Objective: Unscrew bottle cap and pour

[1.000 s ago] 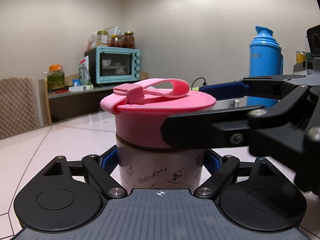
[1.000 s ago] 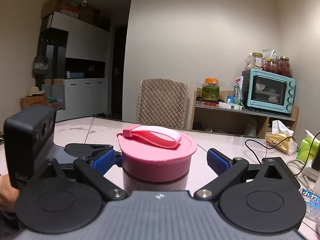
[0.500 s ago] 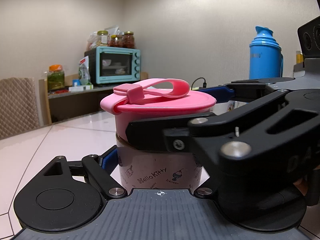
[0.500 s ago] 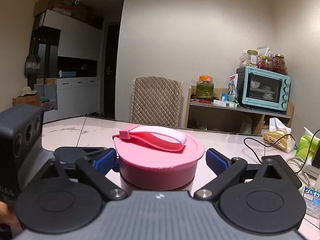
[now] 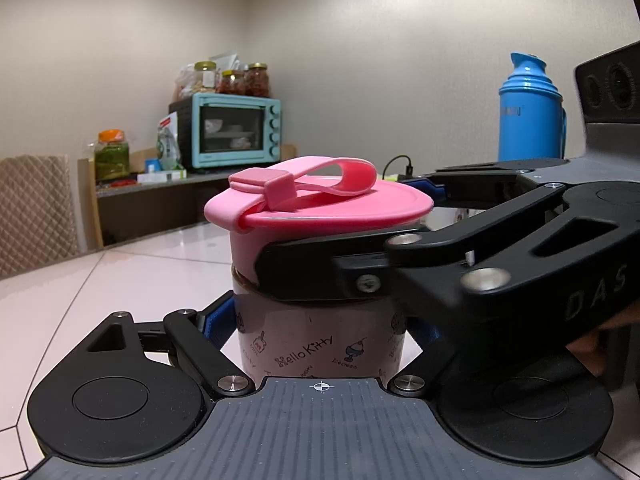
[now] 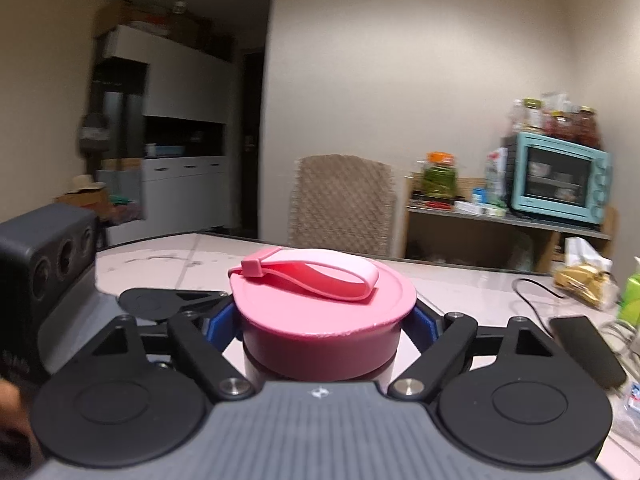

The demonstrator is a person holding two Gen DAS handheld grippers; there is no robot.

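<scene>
A Hello Kitty bottle [image 5: 316, 344] stands upright on the pale table [image 5: 100, 280]. My left gripper [image 5: 320, 324] is shut on its printed body, blue pads [image 5: 214, 318] against the sides. The wide pink cap [image 5: 320, 216] with a loop strap sits on top. My right gripper [image 5: 340, 226] comes in from the right at cap height. In the right wrist view the right gripper [image 6: 322, 320] is closing, and its blue pads [image 6: 222, 320] press both sides of the cap [image 6: 320, 312]. The left tool's housing [image 6: 48, 252] shows at the left edge.
A blue thermos [image 5: 528, 112] stands behind on the right. A teal oven [image 5: 232, 132] with jars sits on a shelf beyond the table. A quilted chair [image 6: 340, 200] is at the far edge. Cables, a black bar [image 6: 584, 344] and packets lie at the right.
The right gripper's jaws, wide apart a second ago, have come together onto the pink cap. The left gripper and the bottle have stayed where they were.
</scene>
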